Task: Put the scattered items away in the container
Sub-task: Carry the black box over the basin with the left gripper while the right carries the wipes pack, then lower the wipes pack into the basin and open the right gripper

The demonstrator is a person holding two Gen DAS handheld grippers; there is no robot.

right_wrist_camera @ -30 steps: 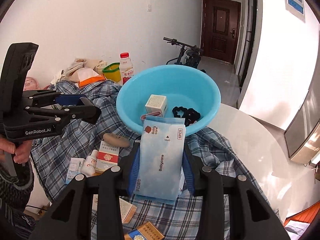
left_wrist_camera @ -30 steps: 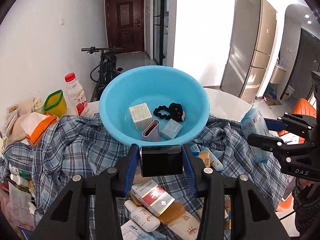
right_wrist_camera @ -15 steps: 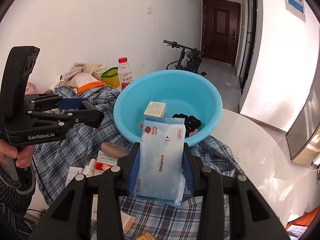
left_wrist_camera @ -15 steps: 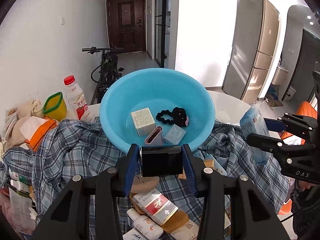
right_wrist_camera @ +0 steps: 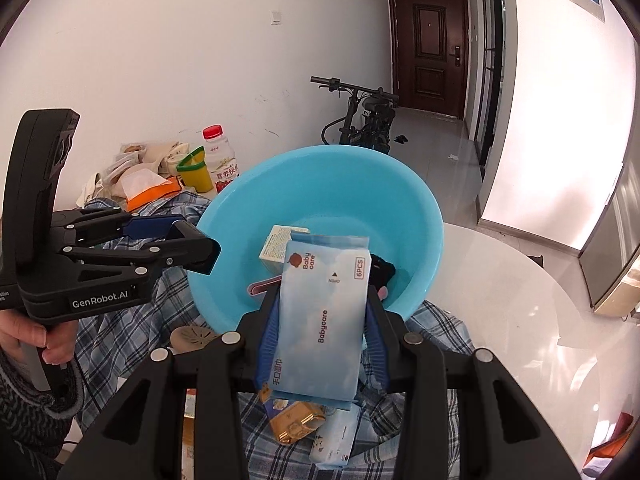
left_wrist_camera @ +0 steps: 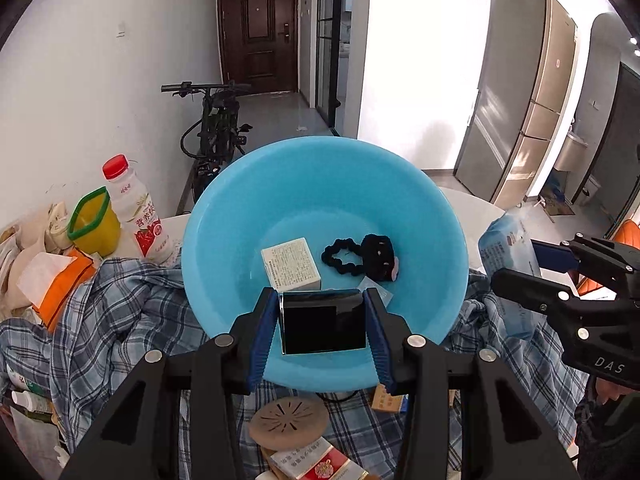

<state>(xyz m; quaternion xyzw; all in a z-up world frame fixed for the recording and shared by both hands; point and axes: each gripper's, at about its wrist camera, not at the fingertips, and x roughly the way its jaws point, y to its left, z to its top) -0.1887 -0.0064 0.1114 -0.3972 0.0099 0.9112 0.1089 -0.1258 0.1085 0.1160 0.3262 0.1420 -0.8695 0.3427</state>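
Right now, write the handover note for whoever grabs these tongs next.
Left tongs: shut on a glossy black rectangular box, held over the near rim of the round light-blue plastic basin.
Right tongs: shut on a pale blue Babycare wipes pack, at the basin's near edge.
Done: white printed carton and black scrunchie lie in the basin.
Left: release both items, then collect the round tan perforated lid and the gold foil packet from the plaid cloth.
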